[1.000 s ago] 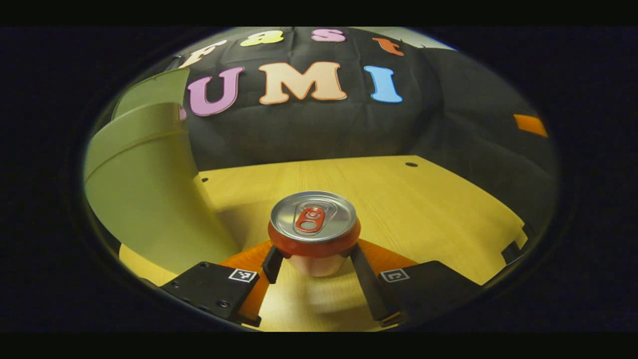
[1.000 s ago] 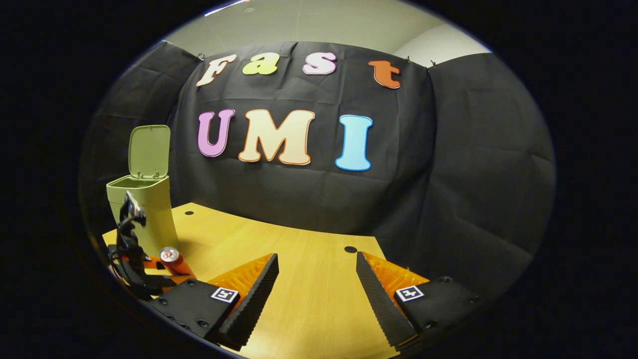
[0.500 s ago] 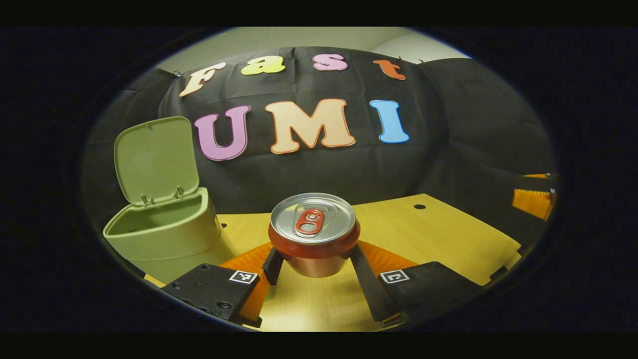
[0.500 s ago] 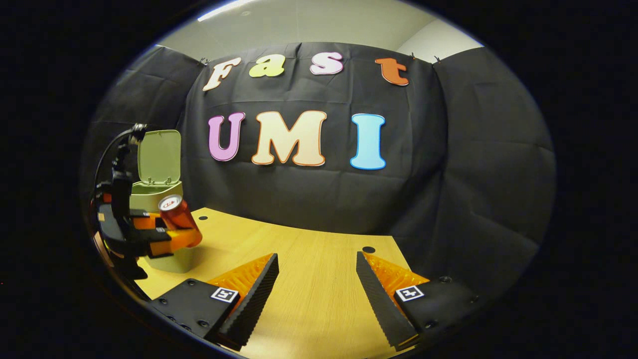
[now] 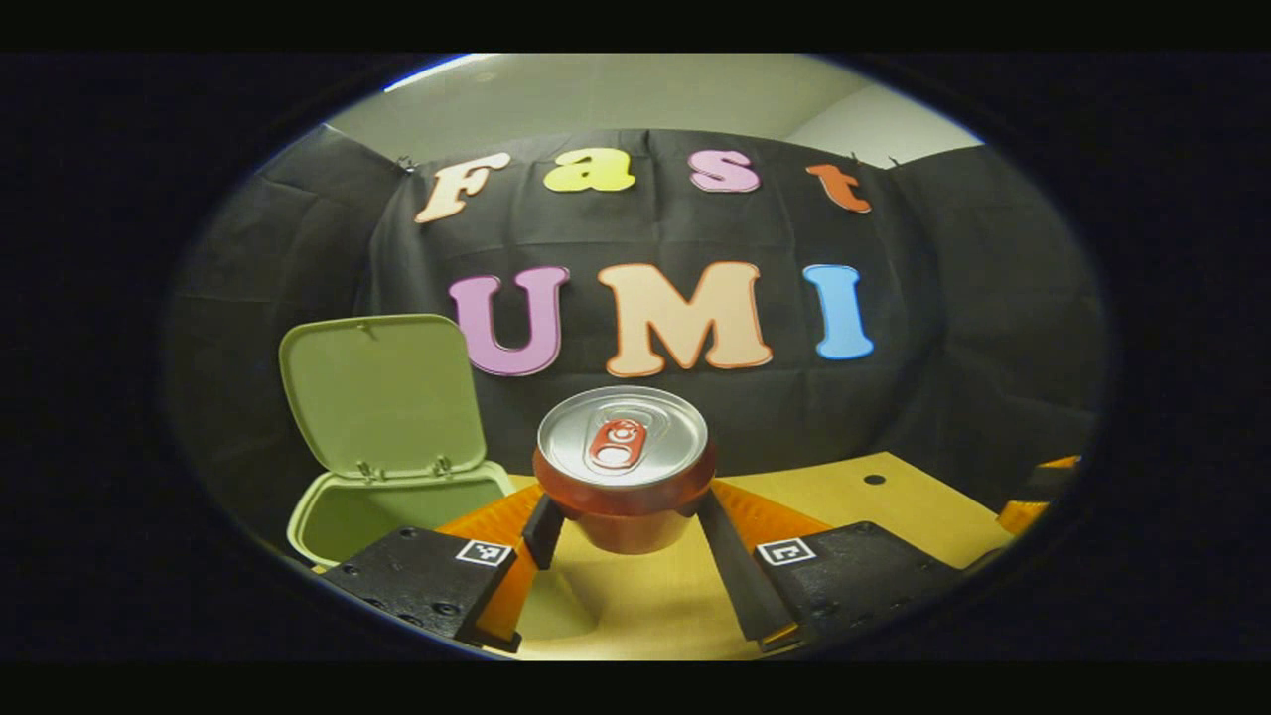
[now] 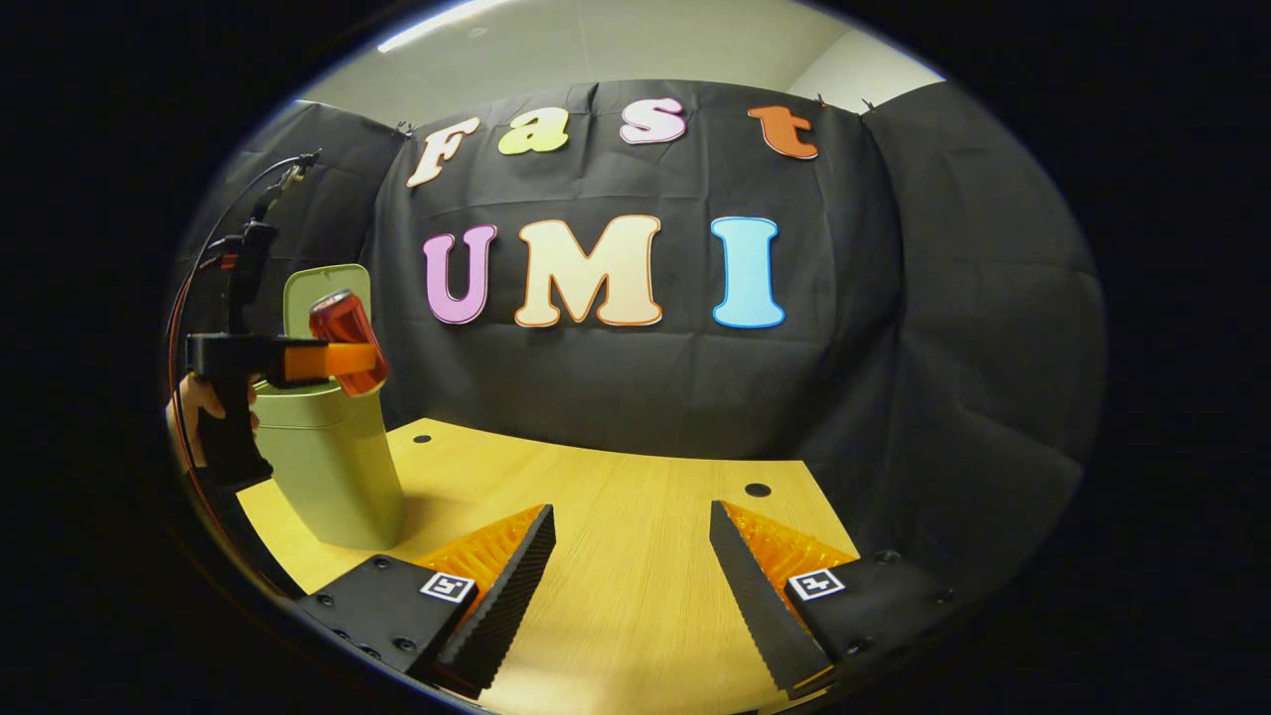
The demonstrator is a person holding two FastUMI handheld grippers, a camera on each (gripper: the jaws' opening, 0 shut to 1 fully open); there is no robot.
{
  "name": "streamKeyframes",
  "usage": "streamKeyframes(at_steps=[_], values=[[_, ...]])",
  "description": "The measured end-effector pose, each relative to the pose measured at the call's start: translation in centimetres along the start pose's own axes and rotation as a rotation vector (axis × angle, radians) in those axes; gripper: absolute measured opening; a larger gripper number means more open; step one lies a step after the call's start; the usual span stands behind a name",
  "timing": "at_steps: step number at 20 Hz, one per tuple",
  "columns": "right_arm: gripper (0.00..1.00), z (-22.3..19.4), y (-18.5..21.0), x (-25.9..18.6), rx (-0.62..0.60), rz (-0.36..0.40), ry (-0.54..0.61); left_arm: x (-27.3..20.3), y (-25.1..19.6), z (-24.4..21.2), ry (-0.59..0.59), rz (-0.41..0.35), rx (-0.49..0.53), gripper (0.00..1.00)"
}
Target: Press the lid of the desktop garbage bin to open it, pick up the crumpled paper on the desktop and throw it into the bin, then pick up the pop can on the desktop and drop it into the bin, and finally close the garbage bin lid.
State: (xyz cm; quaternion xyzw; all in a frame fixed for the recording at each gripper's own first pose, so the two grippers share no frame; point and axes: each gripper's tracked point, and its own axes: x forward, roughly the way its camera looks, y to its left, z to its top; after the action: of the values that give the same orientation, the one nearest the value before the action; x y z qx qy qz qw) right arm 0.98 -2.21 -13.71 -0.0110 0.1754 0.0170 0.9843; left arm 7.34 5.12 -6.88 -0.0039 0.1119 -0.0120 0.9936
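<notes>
Left gripper view: my left hand-held gripper (image 5: pixel 624 516) grasps the pop can (image 5: pixel 624 467); I'd centre it over the open bin (image 5: pixel 397 497) before releasing.

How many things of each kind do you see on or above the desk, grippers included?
Grippers: 2, the left gripper and the right gripper
Pop can: 1
Garbage bin: 1
Desk: 1
Total: 5

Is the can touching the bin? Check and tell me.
Apart. In the right gripper view the can, clamped in the left gripper, is held up beside the bin's rim, in front of the raised lid.
</notes>
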Motion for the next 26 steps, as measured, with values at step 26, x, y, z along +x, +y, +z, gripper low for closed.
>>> streamKeyframes(at_steps=[26], values=[[0.98,-0.7,2.9,2.4,-0.01,-0.021,0.018,-0.4,20.2,9.0,-0.11,0.326,0.036,1.0]])
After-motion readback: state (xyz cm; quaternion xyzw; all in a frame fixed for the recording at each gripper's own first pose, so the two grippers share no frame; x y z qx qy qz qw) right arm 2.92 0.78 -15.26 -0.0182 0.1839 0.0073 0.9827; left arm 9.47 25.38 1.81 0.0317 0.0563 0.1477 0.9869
